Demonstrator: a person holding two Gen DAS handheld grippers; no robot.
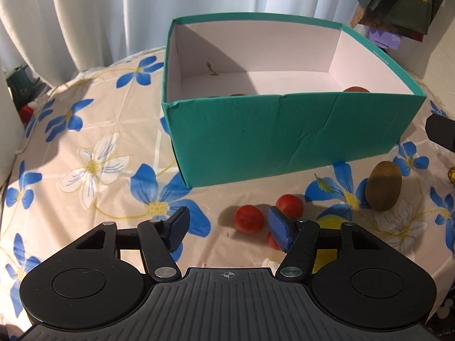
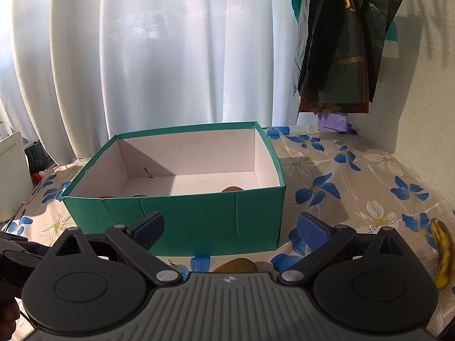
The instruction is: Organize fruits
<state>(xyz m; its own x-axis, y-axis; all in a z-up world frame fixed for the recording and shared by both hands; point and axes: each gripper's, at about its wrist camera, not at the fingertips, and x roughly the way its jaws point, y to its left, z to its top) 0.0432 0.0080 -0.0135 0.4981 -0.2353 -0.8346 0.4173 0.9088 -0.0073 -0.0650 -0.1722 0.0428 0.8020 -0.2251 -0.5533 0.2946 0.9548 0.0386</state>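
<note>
Fruits: red tomatoes (image 1: 248, 218) and a kiwi (image 1: 383, 189) lie on the floral cloth (image 1: 85, 147) before the teal box (image 1: 284, 133)
Left gripper (image 1: 229, 228): jaws apart, pinching nothing
Right gripper (image 2: 230, 233): spread wide, empty
Banana (image 2: 443, 255): at right

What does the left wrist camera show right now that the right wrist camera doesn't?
Only the left wrist view shows the small red fruits on the cloth beside the left gripper, with a yellow fruit partly hidden behind one finger.

Only the right wrist view shows the banana lying on the cloth, and the right gripper, open and empty.

Both show the green box, open-topped with fruit barely visible inside, the kiwi in front of it, the floral tablecloth and the white curtain.
</note>
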